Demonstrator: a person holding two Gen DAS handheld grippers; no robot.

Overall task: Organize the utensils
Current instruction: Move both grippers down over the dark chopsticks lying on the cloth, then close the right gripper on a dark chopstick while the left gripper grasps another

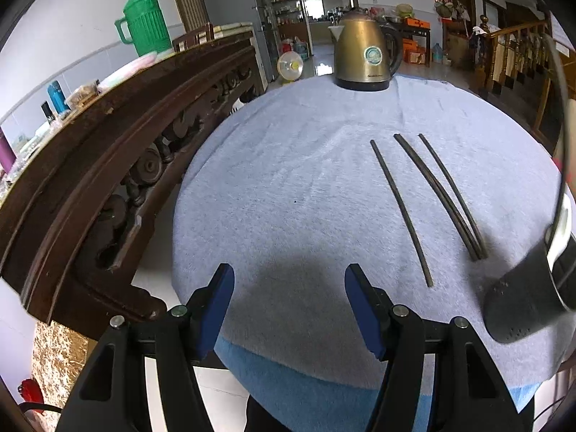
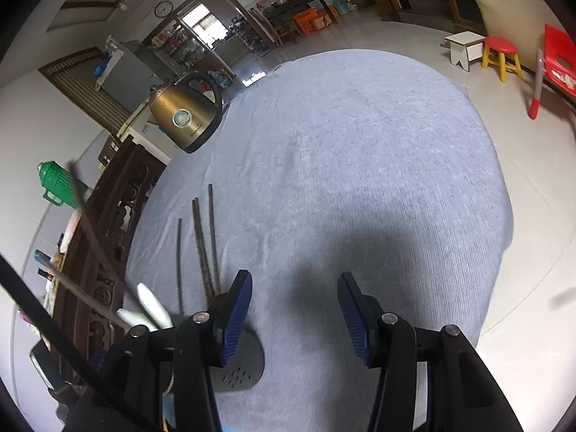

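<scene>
Several dark chopsticks lie on the pale blue cloth [image 1: 288,165]: a single one [image 1: 399,212] and a close group [image 1: 446,198] to its right. They show left of centre in the right wrist view [image 2: 201,244]. A dark grey perforated utensil head [image 1: 518,298] rests on the cloth at the right; in the right wrist view it [image 2: 241,370] lies under my right gripper's left finger. My left gripper [image 1: 288,306] is open and empty over the near cloth, left of the chopsticks. My right gripper [image 2: 293,320] is open and empty, right of the chopsticks.
A brass electric kettle [image 1: 363,54] stands at the far edge of the cloth, also in the right wrist view [image 2: 183,115]. A carved dark wooden bench back [image 1: 108,165] runs along the left. A green thermos [image 1: 144,21] stands behind it. Stools [image 2: 500,54] stand on the floor.
</scene>
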